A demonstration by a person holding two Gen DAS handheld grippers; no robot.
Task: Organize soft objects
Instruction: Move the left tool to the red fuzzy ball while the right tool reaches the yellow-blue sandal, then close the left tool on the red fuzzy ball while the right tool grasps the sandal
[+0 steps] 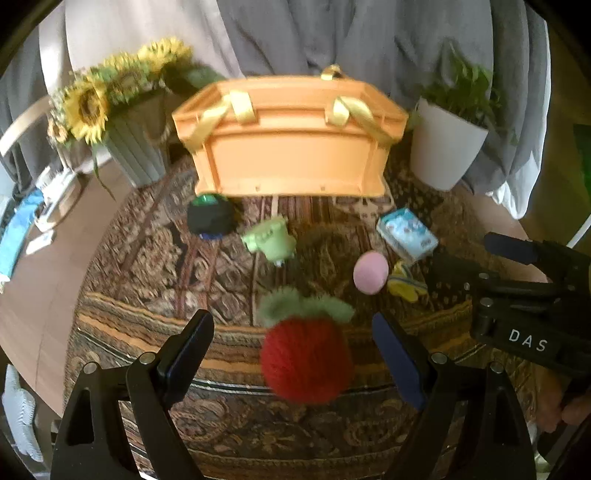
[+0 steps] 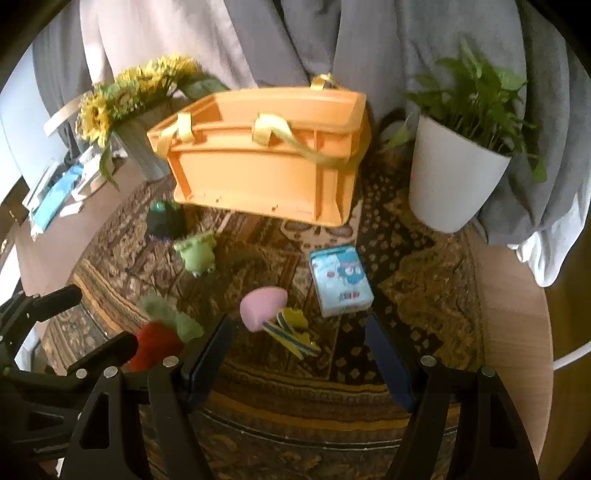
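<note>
Soft toys are lying scattered on a patterned cloth [image 1: 147,266] that is covering the round surface [image 2: 513,314]. Nearest the left gripper [image 1: 293,354], a red knitted strawberry [image 1: 304,360] with fuzzy green leaves is sitting between its two fingers, and the jaws are standing spread wide on either side without touching it. The right gripper [image 2: 297,349] is hovering beside it with its jaws likewise spread, holding nothing; in the left wrist view its black body is showing at the right edge. Just ahead of the right gripper's fingers, a pink jellyfish plush [image 2: 262,304] is lying with its yellow and blue striped tentacles [image 2: 293,332] trailing toward the camera. Near it, slightly farther and to the right, a light blue tissue pack [image 2: 340,282] printed with a cartoon figure is lying flat. Farther back on the left, a pale green plush [image 1: 269,240] is resting on the cloth, and just beyond it a black soft toy [image 1: 210,218] with a green patch is sitting close to the foot of an orange plastic crate [image 1: 288,162]. The crate is standing at the far middle of the cloth, with yellow ribbon handles [image 1: 349,110] draping over its rim. Flanking it, a grey ribbed vase of sunflowers [image 1: 92,107] is standing to the left and a white pot [image 2: 450,177] holding a leafy green plant to the right. Behind everything, grey curtains [image 1: 332,33] are hanging.
</note>
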